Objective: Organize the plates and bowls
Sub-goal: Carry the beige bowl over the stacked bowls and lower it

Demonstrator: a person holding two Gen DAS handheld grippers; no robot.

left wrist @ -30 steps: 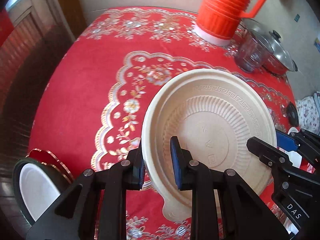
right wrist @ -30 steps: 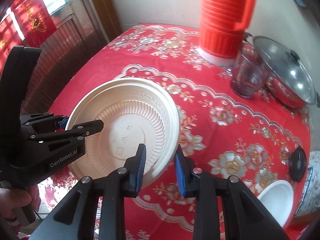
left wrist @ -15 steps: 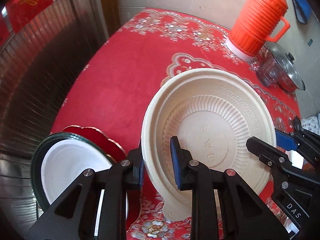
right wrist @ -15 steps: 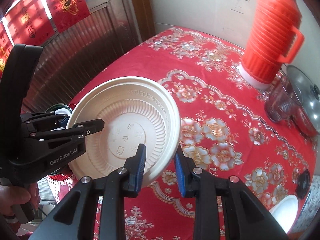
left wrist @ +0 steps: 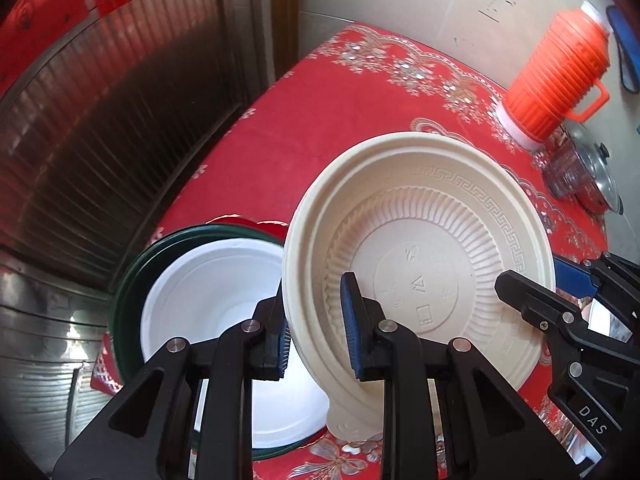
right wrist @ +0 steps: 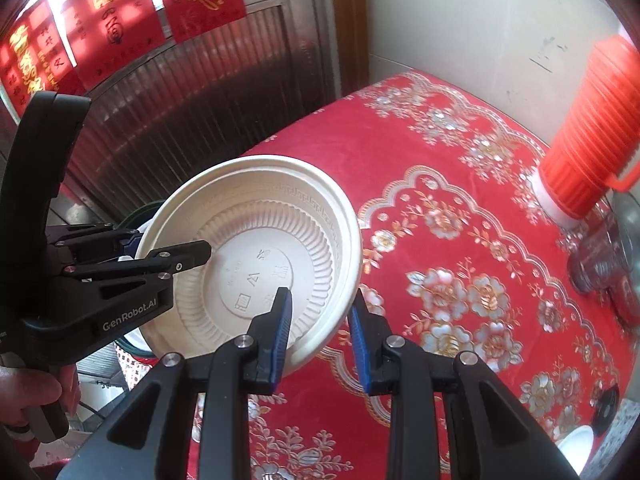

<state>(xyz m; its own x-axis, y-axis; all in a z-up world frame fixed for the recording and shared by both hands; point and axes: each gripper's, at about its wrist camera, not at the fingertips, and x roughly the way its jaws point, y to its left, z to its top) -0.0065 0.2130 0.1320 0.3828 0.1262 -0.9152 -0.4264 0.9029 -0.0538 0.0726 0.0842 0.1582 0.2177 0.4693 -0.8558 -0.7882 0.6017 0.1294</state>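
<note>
My left tongs (left wrist: 316,328) pinch the rim of the cream bowl (left wrist: 420,280) at its 9 o'clock edge, blue ribbed pads on either side of the wall. My right tongs (right wrist: 320,330) straddle the opposite rim, but I cannot tell whether the pads touch it. The bowl is round and matte, with a fluted wall and a key-pattern band, held tilted above the red embroidered tablecloth (left wrist: 320,120). At 8 o'clock, a smooth white bowl (left wrist: 216,300) sits nested in a dark green dish (left wrist: 132,280).
</note>
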